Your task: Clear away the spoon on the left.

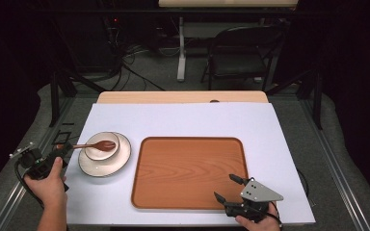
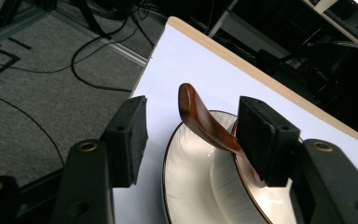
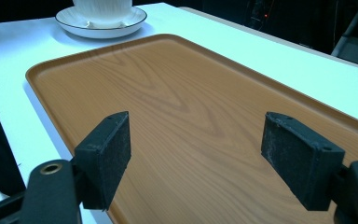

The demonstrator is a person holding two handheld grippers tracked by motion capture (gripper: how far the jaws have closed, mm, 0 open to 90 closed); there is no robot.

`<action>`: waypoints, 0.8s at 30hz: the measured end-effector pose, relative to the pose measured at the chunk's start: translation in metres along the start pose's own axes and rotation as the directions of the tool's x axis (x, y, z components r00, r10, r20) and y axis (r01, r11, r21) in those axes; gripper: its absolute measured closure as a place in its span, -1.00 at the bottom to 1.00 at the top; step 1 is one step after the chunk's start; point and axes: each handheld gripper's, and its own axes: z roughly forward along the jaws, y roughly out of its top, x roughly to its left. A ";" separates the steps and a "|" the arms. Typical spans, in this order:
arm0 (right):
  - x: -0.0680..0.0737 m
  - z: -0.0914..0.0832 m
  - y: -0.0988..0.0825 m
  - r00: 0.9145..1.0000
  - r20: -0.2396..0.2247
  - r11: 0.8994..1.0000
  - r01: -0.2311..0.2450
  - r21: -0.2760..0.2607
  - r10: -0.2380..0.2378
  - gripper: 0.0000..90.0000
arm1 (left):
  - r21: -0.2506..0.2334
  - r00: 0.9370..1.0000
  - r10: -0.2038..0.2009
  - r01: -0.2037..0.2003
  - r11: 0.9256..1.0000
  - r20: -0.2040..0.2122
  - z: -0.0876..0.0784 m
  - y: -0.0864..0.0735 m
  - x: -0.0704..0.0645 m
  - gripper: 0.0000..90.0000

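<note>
The wooden spoon [image 2: 204,122] rests in the bowl [image 1: 102,146] on the saucer [image 1: 107,165], at the left of the white table [image 1: 183,120]. Its long axis runs out over the rim toward the left tongs [image 2: 191,135], which stand apart with the handle end between the pads, the right pad close against it, not clamped. The left hand [image 1: 50,185] is far nearer. The right tongs [image 3: 196,149] hang apart over the empty wooden tray [image 1: 189,172]. Dark room, cables on the grey floor, a folding chair [image 1: 238,55] beyond.
</note>
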 end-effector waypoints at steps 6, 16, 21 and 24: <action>0.000 0.000 0.000 1.000 -0.001 1.000 0.001 -0.001 -0.001 -0.47 | -0.010 1.000 -0.003 0.003 1.000 0.012 0.007 -0.005 -0.004 0.14; 0.000 -0.001 0.000 1.000 -0.001 1.000 0.000 -0.004 0.000 -0.47 | -0.025 1.000 0.007 -0.006 1.000 0.016 0.012 -0.008 -0.010 0.40; 0.000 -0.001 0.000 1.000 -0.001 1.000 0.001 -0.004 -0.001 -0.47 | -0.028 1.000 0.006 -0.005 1.000 0.016 0.011 -0.009 -0.009 0.48; 0.000 -0.001 0.000 1.000 -0.001 1.000 0.001 -0.004 -0.001 -0.47 | -0.028 1.000 0.005 -0.004 1.000 0.017 0.011 -0.009 -0.009 0.50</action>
